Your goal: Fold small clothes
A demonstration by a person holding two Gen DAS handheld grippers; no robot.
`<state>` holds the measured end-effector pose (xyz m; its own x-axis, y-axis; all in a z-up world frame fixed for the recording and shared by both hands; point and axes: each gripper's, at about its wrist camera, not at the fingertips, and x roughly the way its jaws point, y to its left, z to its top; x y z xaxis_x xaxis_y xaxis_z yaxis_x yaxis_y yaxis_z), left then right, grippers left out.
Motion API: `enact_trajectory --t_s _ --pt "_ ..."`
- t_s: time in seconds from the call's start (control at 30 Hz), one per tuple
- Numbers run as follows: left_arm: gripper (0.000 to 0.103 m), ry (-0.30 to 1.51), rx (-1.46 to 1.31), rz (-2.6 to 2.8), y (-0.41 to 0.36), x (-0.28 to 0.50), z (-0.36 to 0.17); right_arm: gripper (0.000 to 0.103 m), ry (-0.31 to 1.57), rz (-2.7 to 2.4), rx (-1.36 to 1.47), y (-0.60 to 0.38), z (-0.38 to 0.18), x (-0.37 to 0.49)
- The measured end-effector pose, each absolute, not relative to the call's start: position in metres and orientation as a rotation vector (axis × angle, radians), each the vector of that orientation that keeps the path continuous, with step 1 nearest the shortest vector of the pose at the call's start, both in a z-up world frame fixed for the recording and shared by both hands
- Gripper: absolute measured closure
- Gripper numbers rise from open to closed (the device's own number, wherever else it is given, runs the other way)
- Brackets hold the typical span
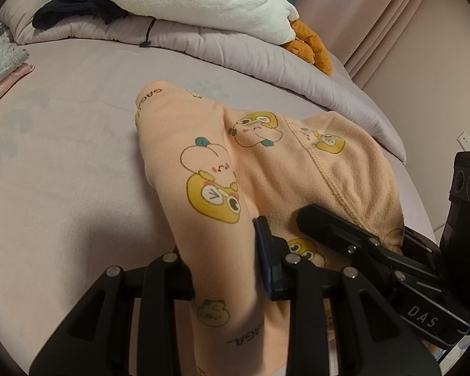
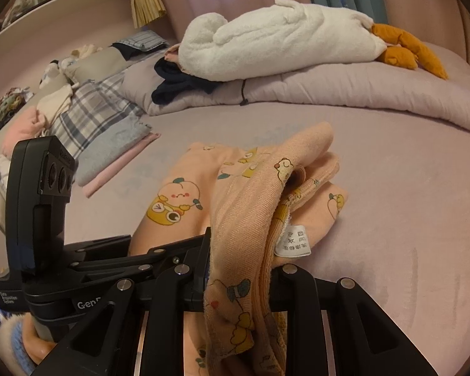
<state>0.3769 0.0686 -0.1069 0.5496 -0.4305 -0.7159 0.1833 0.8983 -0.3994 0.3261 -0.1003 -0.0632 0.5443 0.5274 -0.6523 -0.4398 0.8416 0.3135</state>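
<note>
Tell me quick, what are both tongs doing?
Left tongs: shut on the peach pajamas.
Right tongs: shut on the pajamas too.

Left tool [image 1: 222, 269] and right tool [image 2: 241, 269] both clamped, angled downward.

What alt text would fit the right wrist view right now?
The right hand-held gripper pinches a bunched edge of peach cartoon-print clothing, the rest lying on a lilac bed. The left hand-held gripper grips it alongside; a white plush toy lies behind.
</note>
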Motion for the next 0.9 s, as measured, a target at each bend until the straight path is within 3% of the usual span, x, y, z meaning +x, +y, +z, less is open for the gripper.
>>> enact_trajectory --t_s 0.9 --pt "0.072 0.956 -0.268 -0.347 0.0669 0.3829 -0.1166 0.078 0.857 0.561 0.129 -0.0983 -0.0726 0.3336"
